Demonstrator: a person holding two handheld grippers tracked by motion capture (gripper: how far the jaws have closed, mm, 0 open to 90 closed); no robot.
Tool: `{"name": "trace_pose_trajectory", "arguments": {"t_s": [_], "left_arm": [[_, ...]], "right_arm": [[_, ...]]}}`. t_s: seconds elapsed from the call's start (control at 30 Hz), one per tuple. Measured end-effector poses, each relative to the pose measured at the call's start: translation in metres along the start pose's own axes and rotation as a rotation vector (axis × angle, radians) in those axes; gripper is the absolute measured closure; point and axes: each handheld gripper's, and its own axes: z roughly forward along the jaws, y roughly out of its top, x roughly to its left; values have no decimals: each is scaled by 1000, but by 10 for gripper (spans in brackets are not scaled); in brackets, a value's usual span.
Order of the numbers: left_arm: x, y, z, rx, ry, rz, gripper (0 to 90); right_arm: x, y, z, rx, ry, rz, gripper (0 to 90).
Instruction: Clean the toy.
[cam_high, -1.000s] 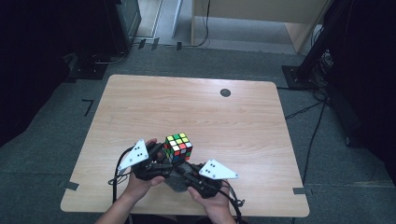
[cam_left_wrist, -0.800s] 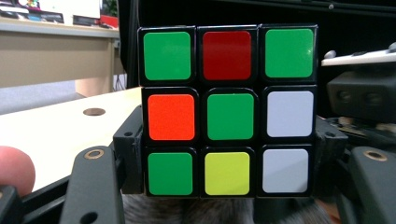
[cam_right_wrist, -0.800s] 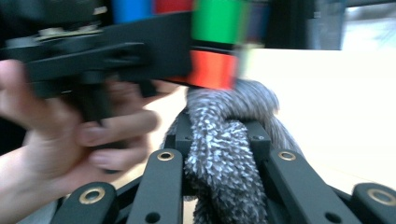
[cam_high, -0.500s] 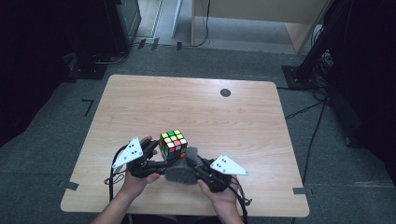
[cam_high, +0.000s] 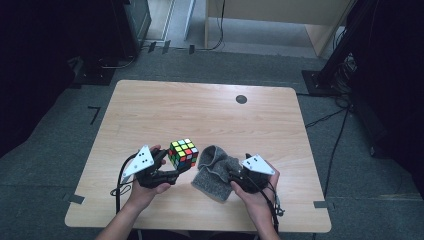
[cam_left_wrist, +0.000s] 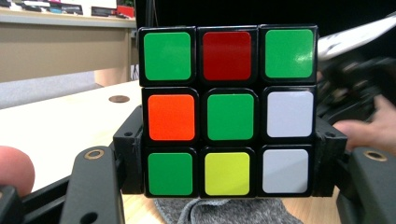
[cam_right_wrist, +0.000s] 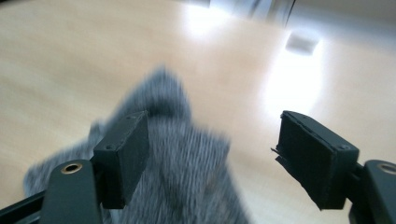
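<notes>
Clearly the work in hand is wiping the scrambled, multicoloured plastic puzzle cube (cam_high: 183, 153) with the crumpled grey knitted cloth (cam_high: 215, 172), and doing it well depends on the cube being kept steady while the cloth is taken up again.

Starting at the left, the left gripper (cam_high: 176, 168) has its jaws clamped on the cube's two opposite sides. In the left gripper view the black pads (cam_left_wrist: 130, 156) press against the lower and middle rows, so the cube (cam_left_wrist: 229, 112) is lifted just above the pale wooden table (cam_high: 200, 115), near its six o'clock edge. The left hand (cam_high: 145, 187) comes in from seven o'clock, wrist low and the jaws pointing toward two o'clock.

Just beside the cube, at its four o'clock, the cloth lies heaped on the table. The right gripper (cam_high: 231, 176) has just been opening its jaws; the right gripper view shows them apart, the cloth (cam_right_wrist: 182, 168) lying loose under and between them, unpinched. The right hand (cam_high: 255, 192) reaches in from five o'clock, the gripper pointing toward ten o'clock. My advice would be to bite a thick fold, not a thin edge, before rubbing.
</notes>
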Motion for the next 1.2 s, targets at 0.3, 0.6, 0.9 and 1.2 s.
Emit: {"name": "trace_pose_trajectory", "arguments": {"t_s": [0.3, 0.6, 0.9, 1.2], "left_arm": [[-5, -3, 6, 34, -17, 27, 337], [-11, -9, 12, 88, -35, 79, 337], [-15, -11, 15, 140, 1, 158, 337], [-34, -24, 31, 253, 19, 320, 338]], "right_arm": [[30, -19, 33, 87, 188, -133, 210], [21, -37, 49, 174, 75, -163, 594], [-7, -27, 24, 76, 147, 52, 801], [28, 36, -47, -243, 456, 128, 793]]}}
